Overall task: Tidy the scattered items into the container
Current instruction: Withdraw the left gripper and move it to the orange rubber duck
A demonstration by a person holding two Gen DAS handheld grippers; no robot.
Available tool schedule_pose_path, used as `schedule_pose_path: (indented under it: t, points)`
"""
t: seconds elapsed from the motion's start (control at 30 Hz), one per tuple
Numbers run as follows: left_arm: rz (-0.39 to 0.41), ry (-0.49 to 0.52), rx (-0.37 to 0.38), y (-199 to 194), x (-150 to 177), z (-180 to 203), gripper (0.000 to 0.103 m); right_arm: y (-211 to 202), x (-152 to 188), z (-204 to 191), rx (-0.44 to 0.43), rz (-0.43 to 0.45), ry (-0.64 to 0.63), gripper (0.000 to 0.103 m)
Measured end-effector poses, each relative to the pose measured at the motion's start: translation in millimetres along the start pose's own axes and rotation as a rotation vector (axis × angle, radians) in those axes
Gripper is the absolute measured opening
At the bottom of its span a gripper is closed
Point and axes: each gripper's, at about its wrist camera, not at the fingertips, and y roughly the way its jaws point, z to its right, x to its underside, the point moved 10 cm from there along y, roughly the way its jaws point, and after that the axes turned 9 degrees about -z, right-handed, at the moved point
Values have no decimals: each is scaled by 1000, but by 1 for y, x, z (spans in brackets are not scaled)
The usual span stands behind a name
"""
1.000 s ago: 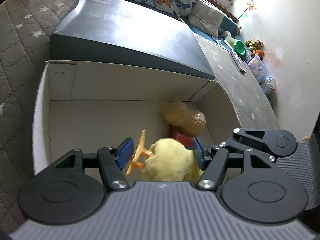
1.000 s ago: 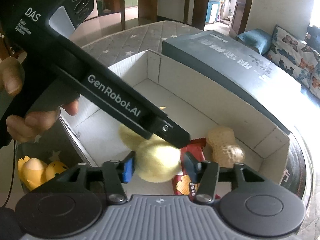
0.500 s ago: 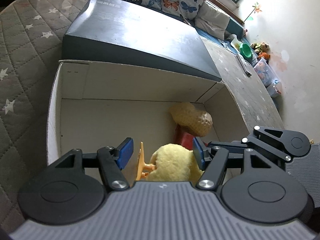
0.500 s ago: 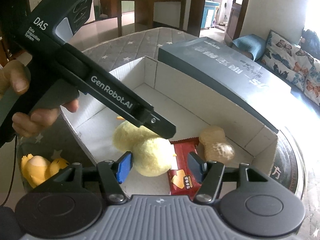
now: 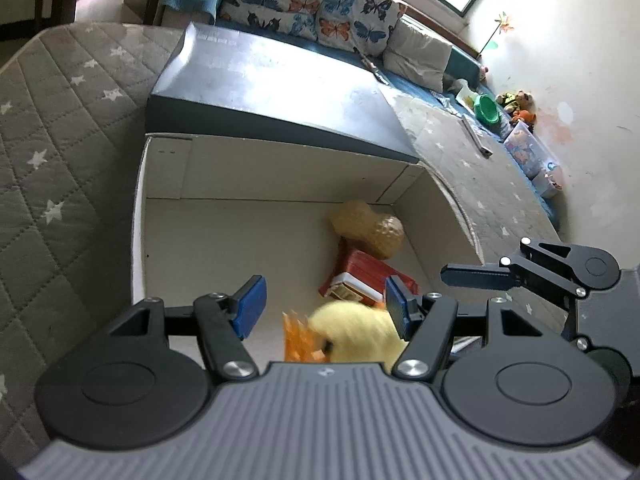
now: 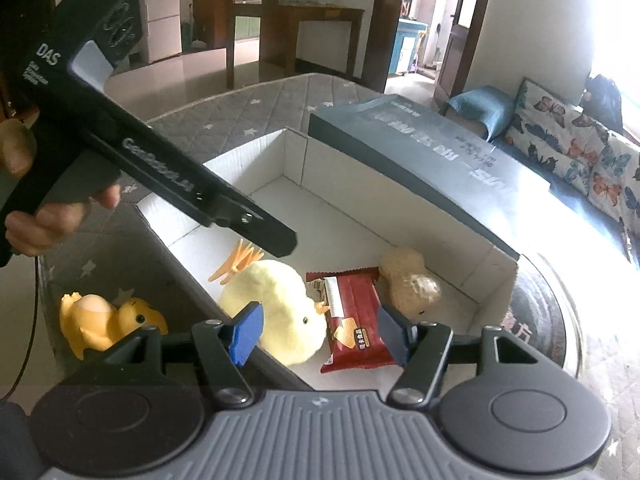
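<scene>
An open white cardboard box (image 5: pixel 240 172) (image 6: pixel 340 184) sits on a grey star-quilted mattress. On its floor lie a yellow plush chick (image 6: pixel 280 312) (image 5: pixel 352 332) with orange feet, a red snack pack (image 6: pixel 352 320) (image 5: pixel 360 276) and a peanut toy (image 6: pixel 408 284) (image 5: pixel 368 226). My left gripper (image 5: pixel 323 307) (image 6: pixel 276 238) hangs open above the chick, touching nothing. My right gripper (image 6: pixel 320 334) (image 5: pixel 476 274) is open too, over the box's near edge, with nothing between its fingers. An orange duck toy (image 6: pixel 104 324) lies outside the box on the mattress.
The box's dark grey lid (image 5: pixel 272 84) (image 6: pixel 420 156) leans behind its far wall. A hand (image 6: pixel 24 216) holds the left gripper. Butterfly-print cushions (image 5: pixel 312 12) line a sofa beyond; a bin and small toys (image 5: pixel 516 120) sit by the wall.
My left gripper, open throughout, has lifted up and back from the plush chick, which stays on the box floor. The right gripper has also drawn back a little.
</scene>
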Motion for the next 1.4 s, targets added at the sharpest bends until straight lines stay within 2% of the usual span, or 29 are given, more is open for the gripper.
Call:
schedule_pose_path:
  t: [0.37, 0.7, 1.07, 1.4]
  points:
    - [57, 27, -11, -38, 19, 10, 64, -20, 5, -1, 27, 33, -11, 68]
    - [86, 73, -31, -70, 52, 14, 64, -44, 19, -14, 19, 61, -50, 69]
    - [8, 144, -55, -64, 97, 20, 65, -48, 35, -28, -4, 54, -73, 70]
    - [-58, 164, -44, -47, 117, 19, 65, -37, 45, -44, -50, 25, -108, 71]
